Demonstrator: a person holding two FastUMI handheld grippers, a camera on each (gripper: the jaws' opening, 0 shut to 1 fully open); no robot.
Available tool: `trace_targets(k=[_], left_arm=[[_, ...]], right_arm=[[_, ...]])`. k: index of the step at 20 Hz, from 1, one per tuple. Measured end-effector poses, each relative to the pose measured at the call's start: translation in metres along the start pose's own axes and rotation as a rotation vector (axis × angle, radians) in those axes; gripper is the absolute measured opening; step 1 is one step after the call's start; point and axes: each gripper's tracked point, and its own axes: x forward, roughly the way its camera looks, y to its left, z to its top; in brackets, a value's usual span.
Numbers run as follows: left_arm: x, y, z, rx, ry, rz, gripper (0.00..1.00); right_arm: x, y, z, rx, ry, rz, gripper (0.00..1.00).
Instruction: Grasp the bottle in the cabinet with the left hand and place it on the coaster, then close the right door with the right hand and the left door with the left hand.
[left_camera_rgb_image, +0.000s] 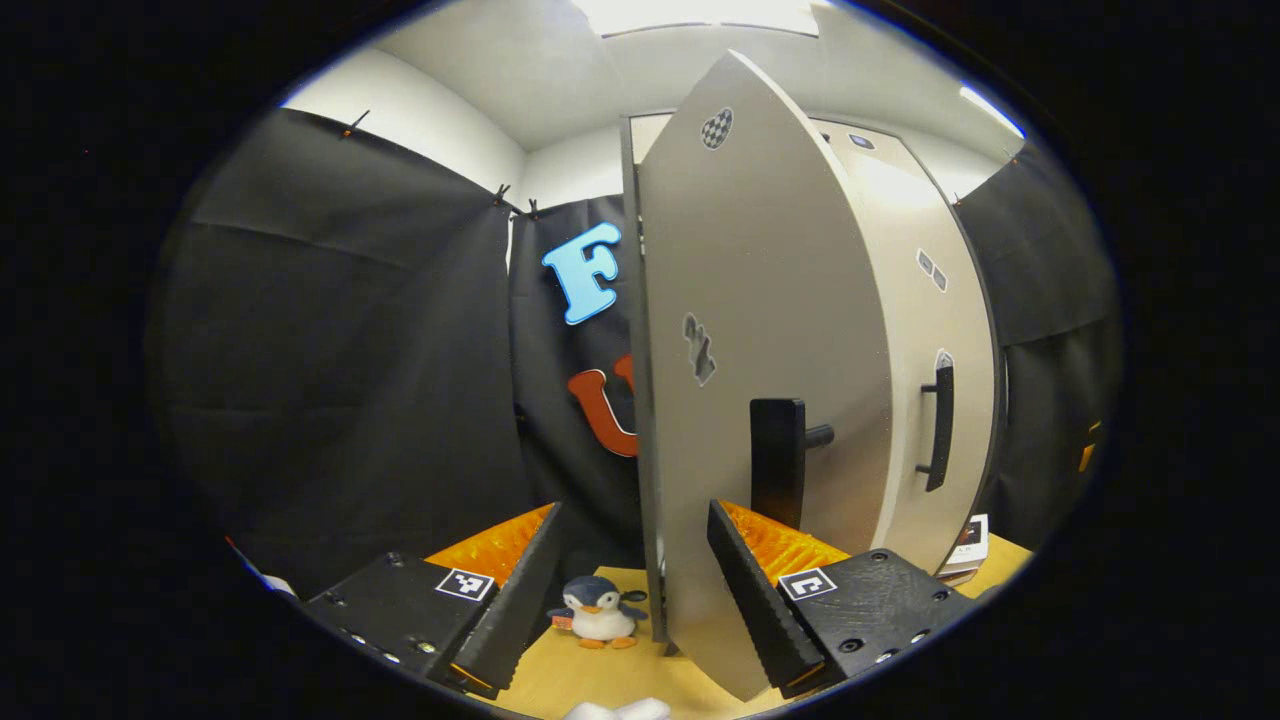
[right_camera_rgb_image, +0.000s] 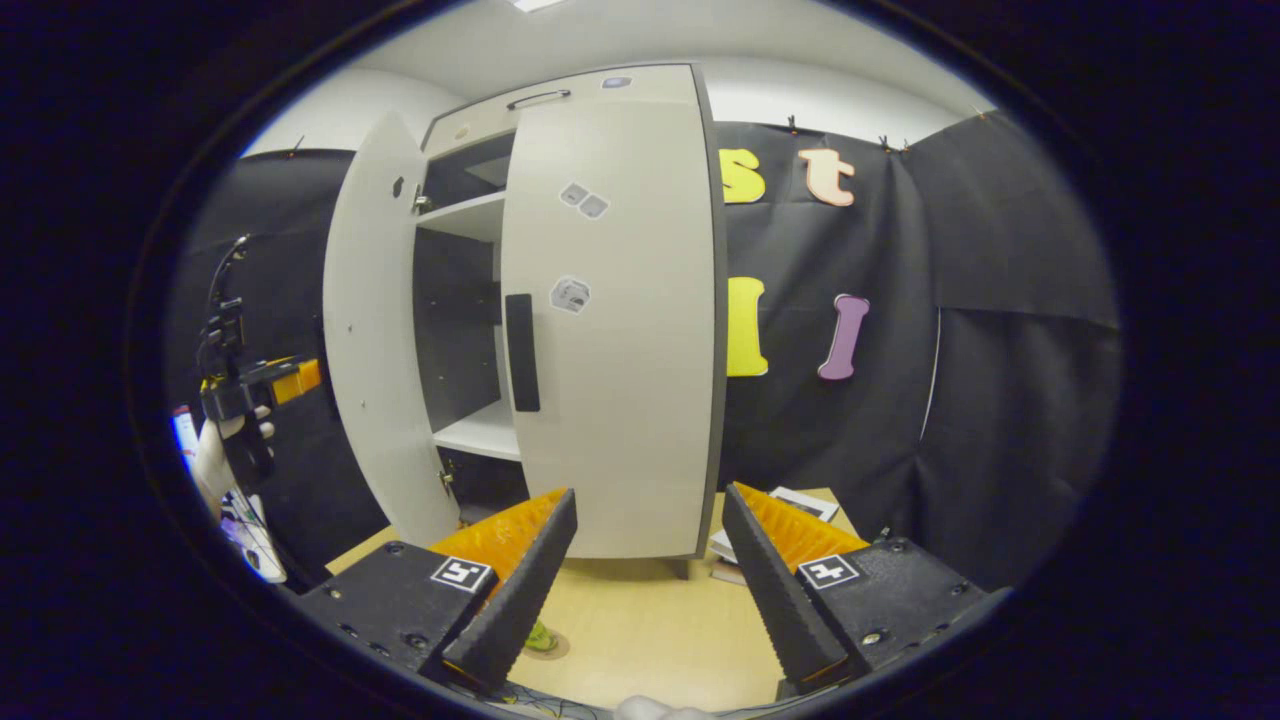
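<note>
Holding the left gripper (left_camera_rgb_image: 635, 590) with tongs spread wide, nothing between them but air, aimed at the near edge of the swung-out left door (left_camera_rgb_image: 760, 330) of the tall pale-grey cabinet (right_camera_rgb_image: 610, 300); most likely lined up there to push that panel home, the last step of the task. Cannot tell whether either finger touches the panel.

Keeping the right gripper (right_camera_rgb_image: 650, 580) likewise spread and empty, backed off and facing the right door (right_camera_rgb_image: 615, 330), shut or nearly so, hence probably done with its part.

As for the task's thing: probably the small greenish bottle (right_camera_rgb_image: 540, 636) standing on the round brown coaster (right_camera_rgb_image: 556, 650) on the light wooden tabletop (right_camera_rgb_image: 640, 630), peeking out just beside the right gripper's left finger; too hidden to be sure. Visible shelves inside bare.

Counting:
- two doors
- two black bar handles (left_camera_rgb_image: 778, 460)
- two white shelves (right_camera_rgb_image: 485, 432)
- one plush penguin toy (left_camera_rgb_image: 598, 612) near the cabinet's foot
- one small stack of printed booklets (right_camera_rgb_image: 790, 500) by its right side
- one gloved hand (right_camera_rgb_image: 215, 450) gripping the left tool
</note>
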Motion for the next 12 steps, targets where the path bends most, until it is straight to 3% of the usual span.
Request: trace_targets(k=[4, 12], left_arm=[[0.005, -0.024, -0.006, -0.01, 0.027, -0.013, 0.96], [-0.023, -0.043, -0.003, 0.007, 0.032, -0.03, 0.96]], right_arm=[[0.0, -0.007, 0.005, -0.003, -0.007, 0.002, 0.97], [-0.001, 0.001, 0.01, 0.002, -0.023, 0.019, 0.96]])
